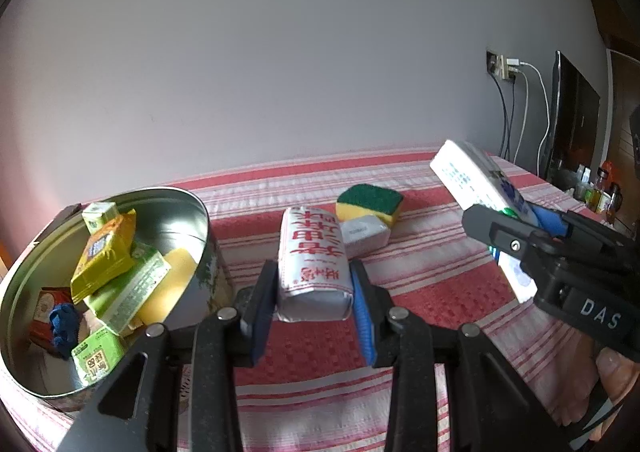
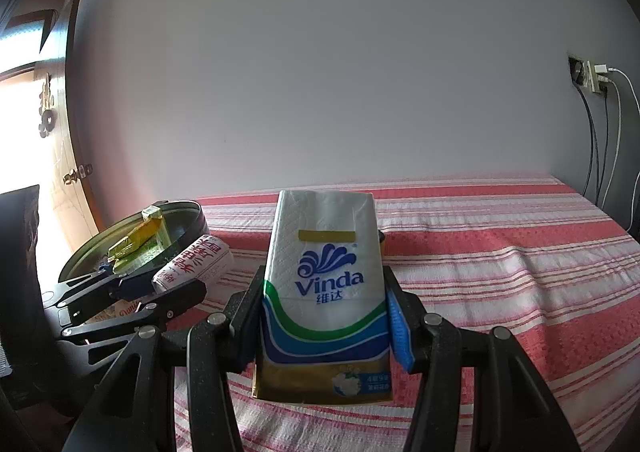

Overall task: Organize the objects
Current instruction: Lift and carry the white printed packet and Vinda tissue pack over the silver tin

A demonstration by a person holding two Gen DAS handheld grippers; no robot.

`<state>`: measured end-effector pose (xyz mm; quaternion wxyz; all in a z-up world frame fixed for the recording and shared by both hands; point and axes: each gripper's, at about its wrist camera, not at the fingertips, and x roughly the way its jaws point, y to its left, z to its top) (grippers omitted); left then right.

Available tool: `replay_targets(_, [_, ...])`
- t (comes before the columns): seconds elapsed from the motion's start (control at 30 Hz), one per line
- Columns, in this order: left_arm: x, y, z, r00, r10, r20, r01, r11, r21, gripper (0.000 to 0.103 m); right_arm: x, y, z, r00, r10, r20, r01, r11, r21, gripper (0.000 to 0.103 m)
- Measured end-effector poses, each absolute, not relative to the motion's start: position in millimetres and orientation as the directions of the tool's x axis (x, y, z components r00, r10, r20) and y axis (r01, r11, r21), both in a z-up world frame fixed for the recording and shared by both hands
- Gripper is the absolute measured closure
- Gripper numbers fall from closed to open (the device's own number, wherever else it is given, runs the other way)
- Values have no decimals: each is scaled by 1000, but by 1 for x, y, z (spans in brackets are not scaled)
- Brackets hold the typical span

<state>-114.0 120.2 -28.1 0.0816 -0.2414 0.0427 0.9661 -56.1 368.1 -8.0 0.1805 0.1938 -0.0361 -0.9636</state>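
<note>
A shiny metal tin (image 1: 192, 208) sits on matt woven cloth (image 1: 440, 276); the tissue pack (image 2: 326, 292) is glossy plastic film.

Grey wall (image 1: 280, 52), wall socket (image 1: 502, 66) with cables, dark screen (image 1: 572, 116)

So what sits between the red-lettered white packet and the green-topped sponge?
In the left wrist view, a small silver-wrapped block lies between the white packet and sponge, touching the sponge's front.

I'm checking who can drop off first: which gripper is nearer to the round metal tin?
Left. The left gripper, shut on the red-lettered white packet, sits right beside the tin. The right gripper, holding the Vinda tissue pack, is farther to the tin's right.
</note>
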Motion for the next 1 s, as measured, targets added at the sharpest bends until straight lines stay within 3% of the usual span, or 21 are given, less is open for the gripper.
replay_targets(1.0, [-97,101,-22,-913,138,-383,-160,-987,25,69,-29,359,0,-916,-318,-245,311,-948,69,48])
